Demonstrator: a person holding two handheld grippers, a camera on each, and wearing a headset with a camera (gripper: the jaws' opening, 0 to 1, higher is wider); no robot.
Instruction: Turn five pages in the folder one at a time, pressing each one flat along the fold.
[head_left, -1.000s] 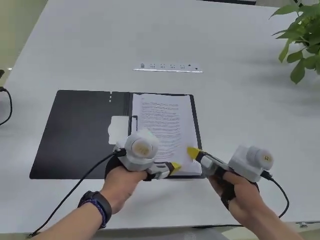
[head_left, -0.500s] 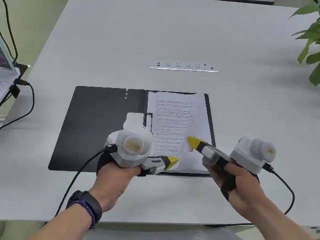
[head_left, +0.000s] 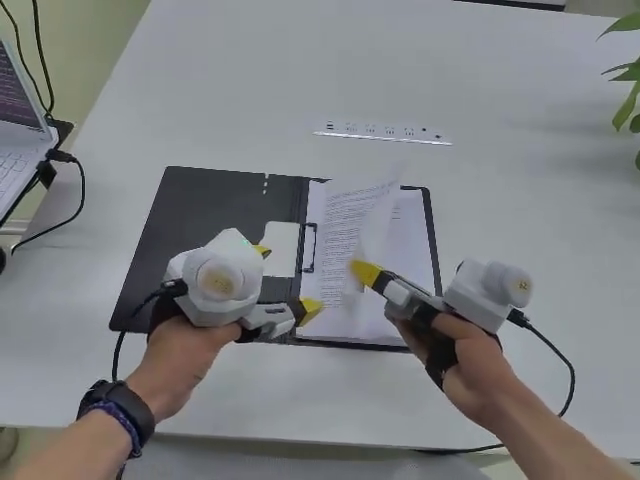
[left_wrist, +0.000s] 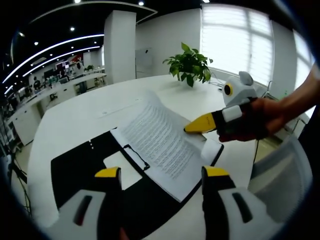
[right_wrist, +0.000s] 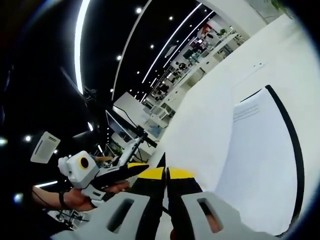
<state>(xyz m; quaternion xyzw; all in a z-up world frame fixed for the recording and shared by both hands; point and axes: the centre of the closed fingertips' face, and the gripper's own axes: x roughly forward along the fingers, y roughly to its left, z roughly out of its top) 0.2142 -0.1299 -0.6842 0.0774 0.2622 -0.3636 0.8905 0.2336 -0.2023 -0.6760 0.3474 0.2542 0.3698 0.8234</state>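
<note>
Laptop (head_left: 12, 95), socket strip (head_left: 385, 132), plant (left_wrist: 189, 65) surround folder (head_left: 210, 225), page (head_left: 375, 215) raised

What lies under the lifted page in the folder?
Another printed sheet lies in the folder. The lifted page, pinched by the right gripper, hides part of that sheet.
</note>
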